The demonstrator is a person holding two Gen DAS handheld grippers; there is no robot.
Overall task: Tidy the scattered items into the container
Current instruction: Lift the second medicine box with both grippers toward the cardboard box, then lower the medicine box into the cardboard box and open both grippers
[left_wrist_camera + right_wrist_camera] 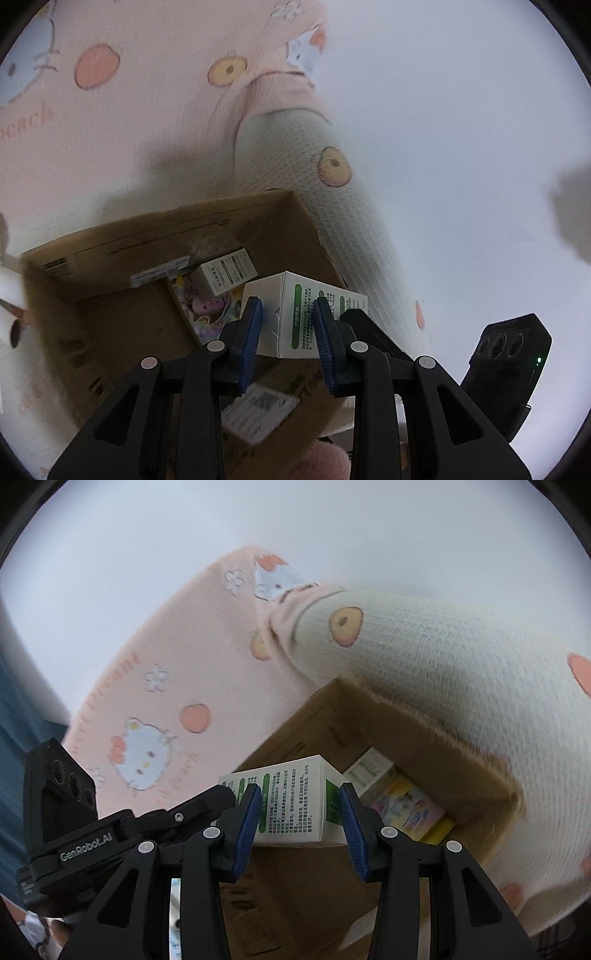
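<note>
Both the left claw [287,339] and right claw [299,827] clamp one white box [295,314] above the cardboard carton [110,266] just ahead, so they should lower it level and release together.

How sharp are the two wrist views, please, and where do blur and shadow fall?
Left wrist view: the left claw and its white-and-green carton are sharp; the pink patterned bedding and cardboard box are smeared, with a soft shadow above the box. Right wrist view: the right claw is crisp, the box rim and the cream bolster streaked.
</note>
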